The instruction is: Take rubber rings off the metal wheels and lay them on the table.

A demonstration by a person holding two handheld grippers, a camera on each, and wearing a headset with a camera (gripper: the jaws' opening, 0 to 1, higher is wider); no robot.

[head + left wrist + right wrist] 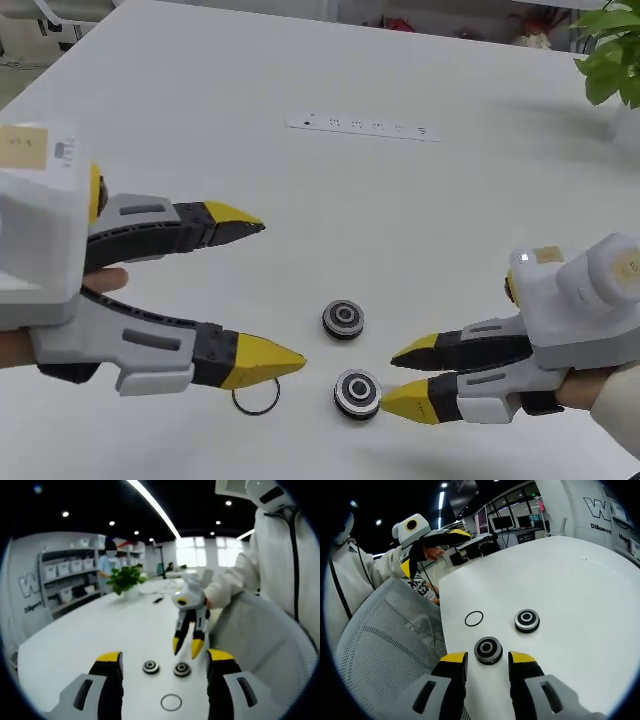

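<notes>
Two metal wheels with black rubber rims lie flat on the white table (200, 100): a far wheel (343, 319) and a near wheel (357, 392). A loose black rubber ring (256, 397) lies left of the near wheel. My right gripper (395, 377) is open, its yellow tips just right of the near wheel. In the right gripper view that wheel (488, 650) sits just ahead of the gap of the right gripper (486, 658), with the far wheel (527, 620) and ring (474, 618) beyond. My left gripper (270, 290) hovers wide open and holds nothing.
A white power strip (360, 127) lies further back on the table. A green plant (610, 60) stands at the far right corner. A grey mesh chair (385, 640) is at the table's near edge. Shelves with bins (65, 575) line the wall.
</notes>
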